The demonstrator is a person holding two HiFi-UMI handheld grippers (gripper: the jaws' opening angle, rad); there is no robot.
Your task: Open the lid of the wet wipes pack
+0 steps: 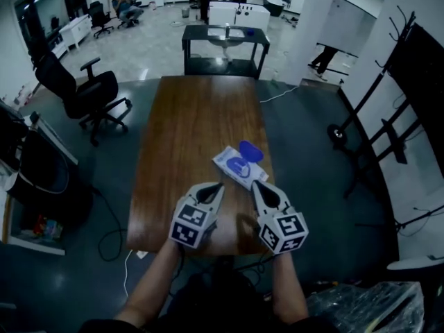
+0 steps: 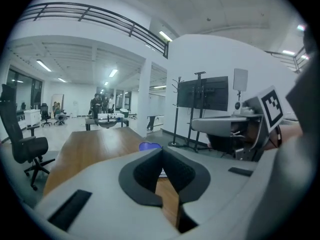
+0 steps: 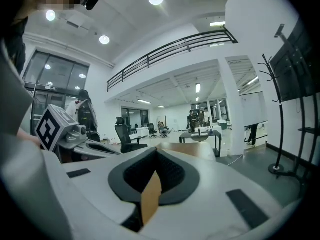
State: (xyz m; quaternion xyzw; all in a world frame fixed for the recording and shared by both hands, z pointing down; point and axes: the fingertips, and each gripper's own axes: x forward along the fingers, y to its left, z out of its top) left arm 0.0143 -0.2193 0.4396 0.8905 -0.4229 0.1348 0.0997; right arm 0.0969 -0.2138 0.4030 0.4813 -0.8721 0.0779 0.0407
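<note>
The wet wipes pack (image 1: 234, 166), white with blue print, lies on the brown wooden table (image 1: 187, 130) near its right edge. Its blue oval lid (image 1: 250, 150) stands flipped open at the far end. Both grippers hover side by side just short of the pack, pointing away from me. My left gripper (image 1: 221, 184) is shut with nothing between its jaws, and my right gripper (image 1: 254, 183) is likewise shut and empty. In the left gripper view the closed tips (image 2: 161, 149) meet, with the blue lid (image 2: 149, 146) just beyond them. The right gripper view shows closed tips (image 3: 156, 151) and the far table end.
A black office chair (image 1: 90, 92) stands left of the table. A dark table with a white basin (image 1: 225, 44) sits beyond the far end. A black stand on wheels (image 1: 388, 109) is at the right. Cables run on the floor near the table's near-left corner (image 1: 114, 245).
</note>
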